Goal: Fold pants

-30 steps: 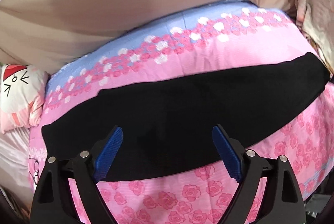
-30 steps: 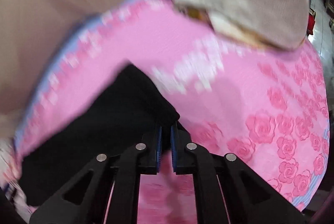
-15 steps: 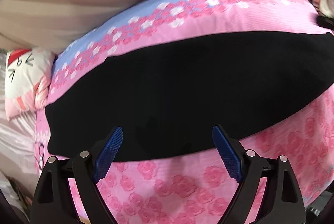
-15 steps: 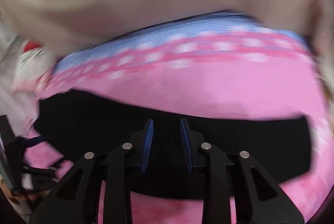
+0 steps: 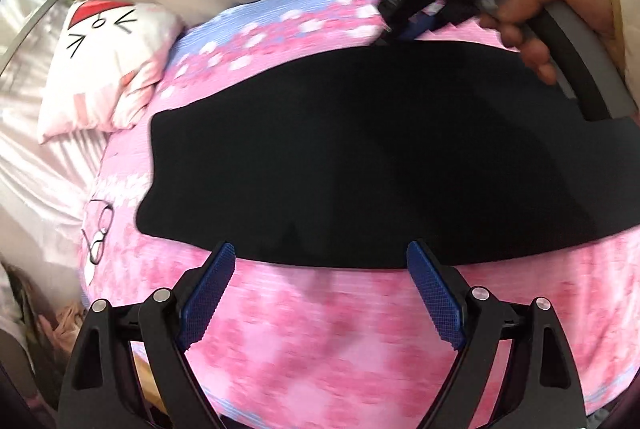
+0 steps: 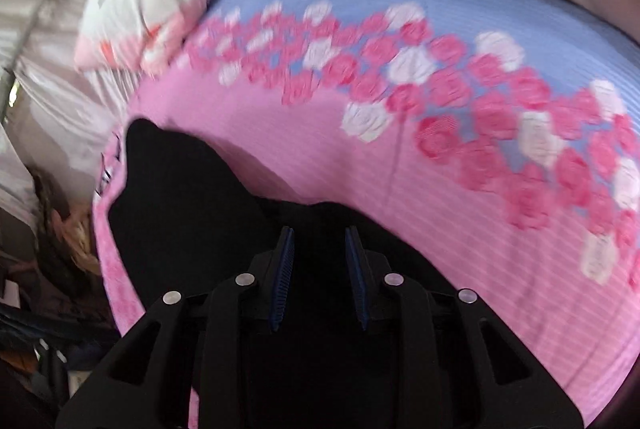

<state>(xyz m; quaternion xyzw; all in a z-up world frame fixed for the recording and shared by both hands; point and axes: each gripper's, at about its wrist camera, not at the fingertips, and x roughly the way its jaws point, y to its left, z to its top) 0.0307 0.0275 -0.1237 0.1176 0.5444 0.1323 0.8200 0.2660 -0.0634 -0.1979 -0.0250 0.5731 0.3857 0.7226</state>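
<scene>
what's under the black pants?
The pants lie flat on the pink rose-print bedspread, which shows on every side. Whatever sits directly beneath the fabric is covered, so it can't be seen.

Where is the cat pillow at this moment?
In the left wrist view the cat pillow lies at the upper left, at the far left corner of the pink blanket, apart from the black pants.

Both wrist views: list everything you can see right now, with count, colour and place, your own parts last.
pants: one, black, spread flat across the bedspread.
bedspread: one, pink with roses, blue band at far edge, covers the bed.
pillow: one, white with cartoon cat face, far left corner.
glasses print: one, dark outline, left edge of the bedspread.
left gripper: open, at the pants' near edge.
right gripper: partly open over the pants' far edge.
right hand: on the gripper handle.
</scene>
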